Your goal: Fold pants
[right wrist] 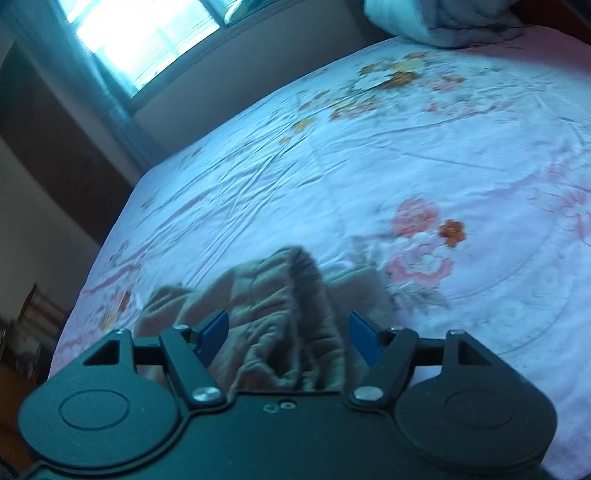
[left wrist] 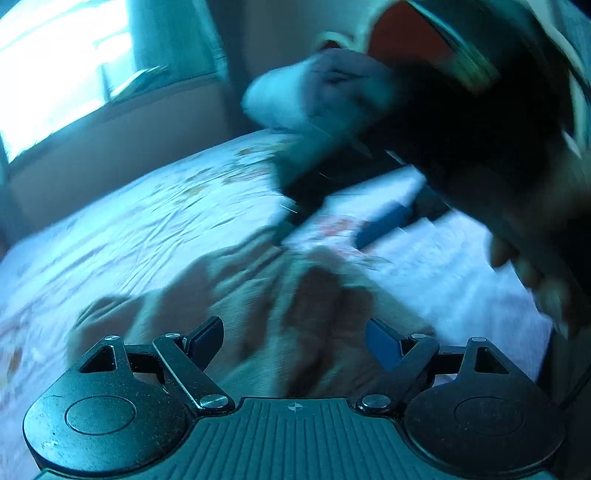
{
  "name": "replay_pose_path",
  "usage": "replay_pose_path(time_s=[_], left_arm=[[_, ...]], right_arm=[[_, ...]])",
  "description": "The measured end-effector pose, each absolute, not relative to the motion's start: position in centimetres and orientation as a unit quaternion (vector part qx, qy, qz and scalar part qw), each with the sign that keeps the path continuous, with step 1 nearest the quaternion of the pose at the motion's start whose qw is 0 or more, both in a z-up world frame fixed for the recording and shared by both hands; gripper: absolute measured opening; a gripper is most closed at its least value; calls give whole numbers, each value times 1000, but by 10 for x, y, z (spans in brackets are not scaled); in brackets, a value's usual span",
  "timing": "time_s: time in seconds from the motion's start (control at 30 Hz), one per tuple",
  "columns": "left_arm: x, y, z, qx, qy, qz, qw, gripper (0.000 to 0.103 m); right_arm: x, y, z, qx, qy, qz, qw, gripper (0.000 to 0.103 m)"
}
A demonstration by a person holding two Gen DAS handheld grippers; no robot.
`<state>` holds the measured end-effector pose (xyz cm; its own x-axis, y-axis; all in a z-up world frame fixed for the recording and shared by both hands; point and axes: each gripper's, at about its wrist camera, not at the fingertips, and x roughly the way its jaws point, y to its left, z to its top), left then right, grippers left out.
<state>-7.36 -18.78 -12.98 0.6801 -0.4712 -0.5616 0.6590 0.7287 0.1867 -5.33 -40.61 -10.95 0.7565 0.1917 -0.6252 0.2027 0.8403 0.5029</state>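
The beige pants [left wrist: 258, 295] lie crumpled on the flowered bed sheet [left wrist: 147, 214]. Just above them my left gripper [left wrist: 295, 343] is open, its blue pads wide apart and pressing on nothing. In the right wrist view a bunched, ribbed part of the pants [right wrist: 280, 332] fills the gap of my right gripper [right wrist: 288, 332]. Its pads stand beside the cloth and I see no squeeze. The left wrist view is blurred. It shows one blue finger [left wrist: 384, 221] of the right gripper over the sheet beyond the pants, under a dark body and a person's hand [left wrist: 535, 284].
A grey-white pillow or blanket bundle [right wrist: 443, 22] lies at the head of the bed. The bed sheet [right wrist: 406, 147] spreads wide beyond the pants. The bed's left edge [right wrist: 110, 240] drops to a dark floor and a wall with a bright window [right wrist: 140, 40].
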Motion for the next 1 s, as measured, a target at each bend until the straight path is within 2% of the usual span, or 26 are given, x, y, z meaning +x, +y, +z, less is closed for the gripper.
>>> replay_pose_path(time_s=[0.1, 0.2, 0.23, 0.27, 0.3, 0.33, 0.37, 0.4, 0.6, 0.73, 0.8, 0.87, 0.9, 0.93, 0.97, 1.0], left_arm=[[-61, -148, -118, 146, 262, -279, 912, 84], [-44, -96, -115, 77, 299, -227, 924, 84], [-37, -78, -117, 52, 316, -207, 924, 85], [-30, -64, -121, 33, 328, -193, 924, 85], [-22, -49, -124, 10, 344, -176, 922, 85], [-15, -35, -128, -10, 357, -162, 920, 85], [-11, -26, -132, -22, 365, -152, 918, 85], [-7, -18, -136, -33, 371, -146, 917, 85], [9, -11, -154, -86, 390, -152, 904, 85], [30, -37, -174, -84, 413, -170, 891, 85], [34, -49, -187, -75, 433, -176, 881, 85], [30, -58, -190, -55, 432, -177, 883, 85], [28, -60, -190, -49, 428, -177, 885, 85], [27, -61, -190, -50, 428, -177, 885, 85], [27, -61, -190, -53, 428, -176, 885, 86], [28, -61, -190, -55, 429, -176, 884, 86]], right_arm=[[-46, -396, -115, 271, 367, 7, 890, 65], [-43, -382, -116, 255, 371, 19, 893, 61], [-42, -377, -116, 247, 375, 25, 893, 49], [-40, -371, -118, 231, 385, 27, 893, 43], [-39, -365, -119, 210, 394, 19, 894, 42], [-39, -362, -120, 195, 397, 16, 897, 35], [-40, -360, -121, 184, 395, 11, 900, 26], [-42, -360, -121, 175, 392, 8, 903, 11], [-62, -368, -118, 181, 379, 13, 907, 6], [-78, -380, -118, 195, 375, -1, 906, 6], [-79, -385, -130, 198, 392, -11, 898, 10], [-79, -389, -135, 218, 395, -14, 892, 21], [-79, -391, -133, 225, 391, -23, 892, 39], [-78, -393, -132, 227, 391, -35, 891, 73], [-77, -395, -132, 227, 392, -45, 890, 76], [-75, -397, -133, 231, 394, -44, 888, 75]])
